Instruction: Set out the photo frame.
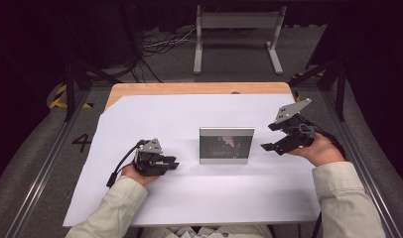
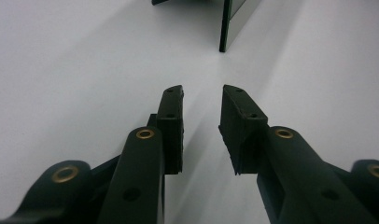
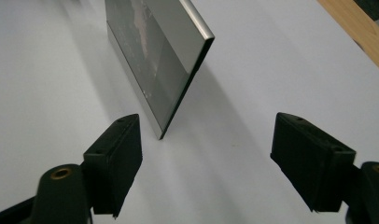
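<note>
a white sheet point(image 1: 165, 124) covers most of the wooden surface point(image 1: 140, 89), whose bare far edge shows beyond it. on the grey floor behind stands a grey metal frame point(image 1: 237, 22) on two feet, with loose cables point(image 1: 160, 44) lying to its left. yellow-and-black tape point(image 1: 58, 96) and a painted number 4 point(image 1: 83, 142) mark the floor at the left.

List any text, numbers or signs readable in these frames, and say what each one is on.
"4": a dark numeral on the grey floor, left of the table.
A line of pale print low on the picture in the frame: too small and blurred to read.
Yellow and black hazard stripes on the floor, far left: a marking, no words.
Nothing readable on the left gripper or the right gripper.
</note>
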